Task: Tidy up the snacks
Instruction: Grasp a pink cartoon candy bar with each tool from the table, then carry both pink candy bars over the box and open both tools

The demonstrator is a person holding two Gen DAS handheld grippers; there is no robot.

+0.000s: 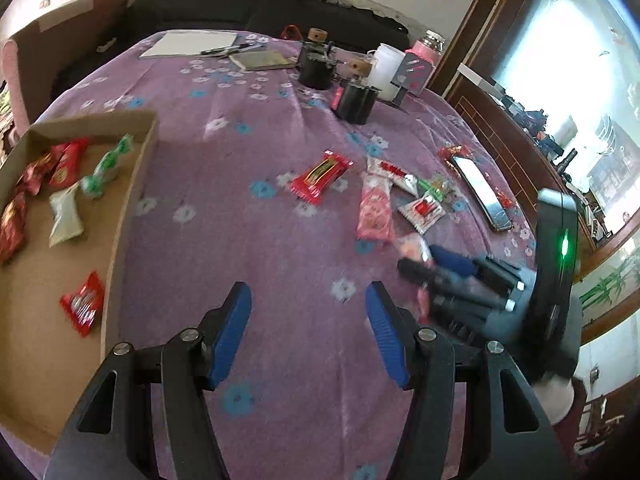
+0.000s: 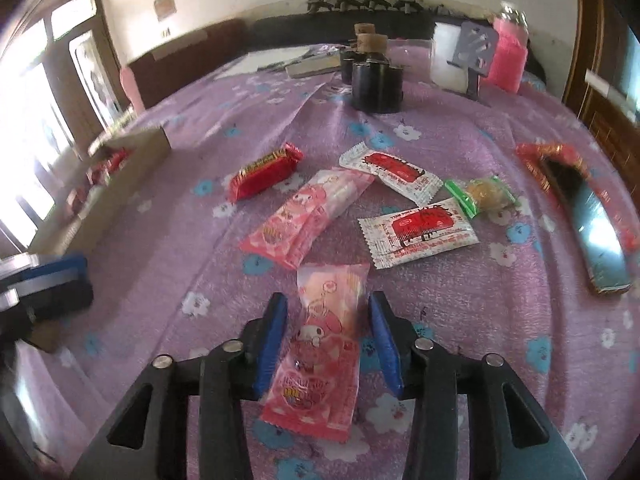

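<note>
**Right claw straddling a pink packet, left claw bare**

The right gripper (image 2: 327, 340) stood with its jaws apart, a pink snack packet (image 2: 320, 356) lying lengthwise between the blue pads (image 2: 272, 344); a gap showed on each side, so the pads were not pressing it. Just ahead of the claw lay a second pink packet (image 2: 308, 216), and beyond that, to the left, a red bar (image 2: 266, 172). Ahead and to the right sat two white sachets with red print (image 2: 418, 232) (image 2: 388, 172) and a green-wrapped sweet (image 2: 482, 196). Far right rested a phone (image 2: 592, 220).

The left gripper (image 1: 308, 336) was spread wide and held nothing, with only the purple flowered cloth (image 1: 280, 280) between its fingers. To its left was the cardboard tray (image 1: 132, 200), holding red packets (image 1: 82, 304), a white one (image 1: 66, 216) and a green-and-white one (image 1: 106, 166). The loose snacks lay ahead and to its right.
</note>
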